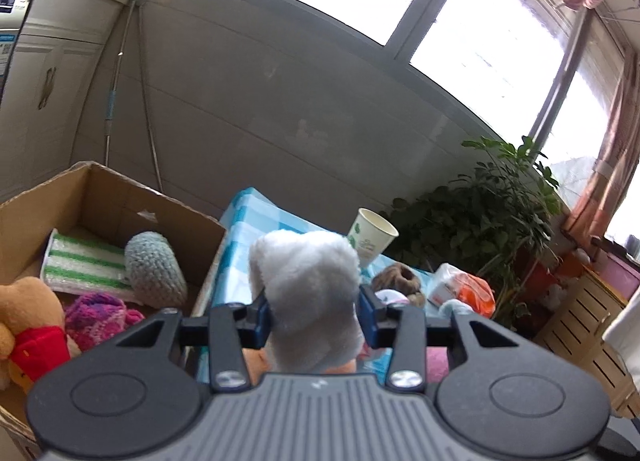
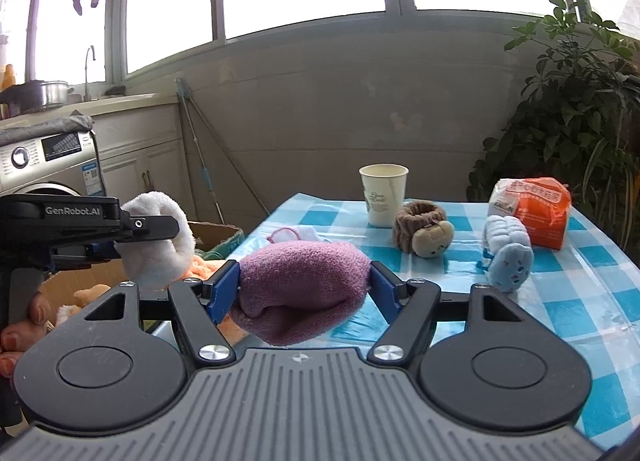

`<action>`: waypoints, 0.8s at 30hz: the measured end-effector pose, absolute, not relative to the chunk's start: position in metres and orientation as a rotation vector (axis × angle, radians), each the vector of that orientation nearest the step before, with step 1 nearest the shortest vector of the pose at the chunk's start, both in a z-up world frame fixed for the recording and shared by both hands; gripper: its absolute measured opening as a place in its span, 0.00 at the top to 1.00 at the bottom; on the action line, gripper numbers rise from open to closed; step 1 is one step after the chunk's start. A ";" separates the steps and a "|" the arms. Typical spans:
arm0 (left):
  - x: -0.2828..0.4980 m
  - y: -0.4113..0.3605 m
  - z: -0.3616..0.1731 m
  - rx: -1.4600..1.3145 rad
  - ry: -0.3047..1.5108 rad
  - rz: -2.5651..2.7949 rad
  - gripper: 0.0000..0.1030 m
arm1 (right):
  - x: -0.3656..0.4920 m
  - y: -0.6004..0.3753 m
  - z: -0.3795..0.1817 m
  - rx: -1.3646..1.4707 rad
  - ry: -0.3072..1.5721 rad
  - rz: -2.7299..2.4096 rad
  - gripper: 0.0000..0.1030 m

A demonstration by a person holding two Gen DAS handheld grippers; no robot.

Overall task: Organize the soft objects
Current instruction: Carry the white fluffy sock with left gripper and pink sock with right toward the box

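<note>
The checked surface [image 2: 560,313] is bare in front of the right tool [image 2: 304,285]; its left edge meets the open cardboard box [image 1: 120,197]. The left tool [image 1: 316,313] is clamped on a white fluffy sock [image 1: 308,285], held near that edge, beside the box. The right tool grips a purple fleece cloth [image 2: 304,289], above the surface's near part.
</note>
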State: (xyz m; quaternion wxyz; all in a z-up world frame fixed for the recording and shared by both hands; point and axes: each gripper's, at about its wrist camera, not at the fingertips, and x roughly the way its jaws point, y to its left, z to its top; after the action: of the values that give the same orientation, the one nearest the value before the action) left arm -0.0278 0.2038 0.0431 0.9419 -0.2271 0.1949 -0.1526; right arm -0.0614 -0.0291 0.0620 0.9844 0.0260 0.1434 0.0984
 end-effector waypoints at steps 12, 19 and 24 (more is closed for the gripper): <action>-0.023 0.229 0.044 -0.513 0.378 -0.241 0.60 | -0.046 -0.004 0.064 0.032 0.284 0.261 0.16; -0.027 0.234 0.047 -0.539 0.357 -0.264 0.61 | -0.040 0.006 0.062 0.032 0.291 0.288 0.16; -0.027 0.238 0.048 -0.556 0.344 -0.269 0.61 | -0.033 0.016 0.059 0.017 0.300 0.311 0.16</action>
State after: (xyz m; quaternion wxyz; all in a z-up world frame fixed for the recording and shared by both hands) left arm -0.0272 0.2377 0.0484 0.9381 -0.2725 0.1686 -0.1318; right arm -0.0331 0.0157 0.0587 0.9767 0.0083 0.1488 0.1543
